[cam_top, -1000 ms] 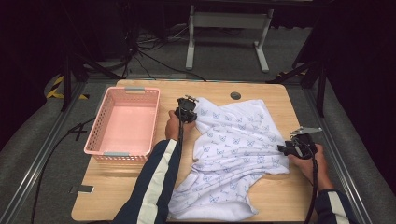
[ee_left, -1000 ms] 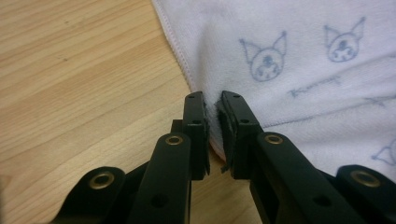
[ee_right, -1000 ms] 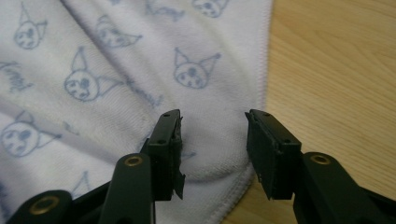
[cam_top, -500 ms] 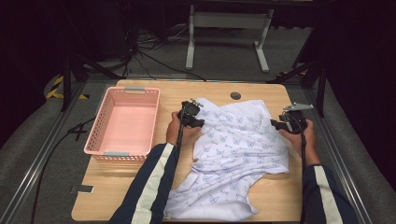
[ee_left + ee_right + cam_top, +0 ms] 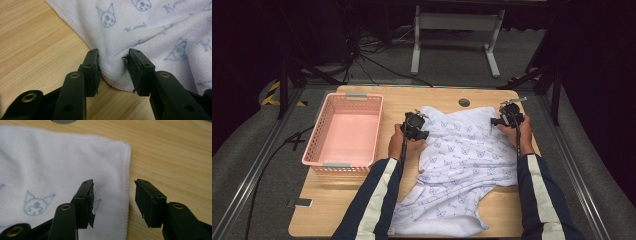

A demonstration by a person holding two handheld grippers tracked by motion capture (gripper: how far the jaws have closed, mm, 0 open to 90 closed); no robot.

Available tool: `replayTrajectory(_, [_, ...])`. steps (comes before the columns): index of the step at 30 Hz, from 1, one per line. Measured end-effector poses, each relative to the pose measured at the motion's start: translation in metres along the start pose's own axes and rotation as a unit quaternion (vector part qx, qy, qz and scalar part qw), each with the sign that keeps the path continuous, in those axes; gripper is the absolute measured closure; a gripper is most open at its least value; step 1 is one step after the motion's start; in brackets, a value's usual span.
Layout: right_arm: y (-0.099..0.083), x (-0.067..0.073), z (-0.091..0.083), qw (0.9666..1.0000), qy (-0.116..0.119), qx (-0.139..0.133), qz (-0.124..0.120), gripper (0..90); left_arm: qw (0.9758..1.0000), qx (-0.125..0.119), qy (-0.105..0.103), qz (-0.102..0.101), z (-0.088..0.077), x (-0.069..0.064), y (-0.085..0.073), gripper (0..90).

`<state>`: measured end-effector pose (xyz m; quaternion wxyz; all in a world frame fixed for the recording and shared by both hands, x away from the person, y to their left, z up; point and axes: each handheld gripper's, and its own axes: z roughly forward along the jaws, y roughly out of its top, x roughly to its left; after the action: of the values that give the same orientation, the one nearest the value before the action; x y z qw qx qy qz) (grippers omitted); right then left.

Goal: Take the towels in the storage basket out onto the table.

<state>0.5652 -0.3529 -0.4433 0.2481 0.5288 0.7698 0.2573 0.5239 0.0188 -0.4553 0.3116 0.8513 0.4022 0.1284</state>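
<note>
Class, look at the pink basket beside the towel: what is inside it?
The pink basket holds nothing on the floor that shows in the high view. Its near wall hides a narrow strip of that floor, so that strip cannot be checked.

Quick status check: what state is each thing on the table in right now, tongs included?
Printed towel: spread out but rumpled, near end bunched, far right corner flat.
Pink basket: upright, empty.
Left tongs: a fold of the towel's edge bunched between the jaws, which have just been closing.
Right tongs: open, straddling the towel's hem near the far right corner, jaws just opening.
</note>
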Motion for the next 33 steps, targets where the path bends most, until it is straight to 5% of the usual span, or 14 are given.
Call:
replayTrajectory(7, [-0.013,-0.025,-0.007,0.9973,-0.047,0.009,0.055,49.6,0.9994,0.001,0.019,-0.030,-0.005,0.013,-0.005,65.9])
replayTrajectory(11, [-0.028,-0.043,-0.015,0.9907,-0.060,0.007,0.122,48.7,0.9992,0.013,0.029,-0.023,-0.005,0.011,-0.001,69.3])
replayTrajectory(14, [-0.029,-0.039,-0.019,0.9917,-0.070,0.012,0.107,48.8,0.9992,0.012,0.030,-0.024,-0.005,0.011,-0.001,70.7])
replayTrajectory(17, [-0.030,-0.034,-0.022,0.9937,-0.071,0.011,0.086,46.7,0.9978,0.020,0.055,-0.032,-0.004,0.011,0.003,56.8])
replayTrajectory(19, [-0.031,-0.028,-0.031,0.9963,-0.061,-0.004,0.060,48.2,0.9986,0.013,0.047,-0.018,-0.008,0.008,0.005,54.9])
replayTrajectory(23, [-0.036,-0.017,-0.064,0.9983,0.001,-0.053,0.022,48.5,0.9996,-0.003,0.007,0.026,-0.025,-0.009,-0.001,52.8])
replayTrajectory(27, [-0.058,0.005,-0.098,0.9958,0.067,-0.049,-0.037,48.1,0.9979,0.011,-0.023,0.060,-0.035,-0.024,-0.021,54.7])
replayTrajectory(32, [-0.091,0.028,-0.123,0.9904,0.118,-0.037,-0.061,47.3,0.9969,0.014,-0.028,0.072,-0.037,-0.036,-0.037,58.8])
replayTrajectory(33, [-0.109,0.042,-0.134,0.9881,0.128,-0.036,-0.077,47.2,0.9972,0.008,-0.013,0.074,-0.034,-0.039,-0.043,58.2])
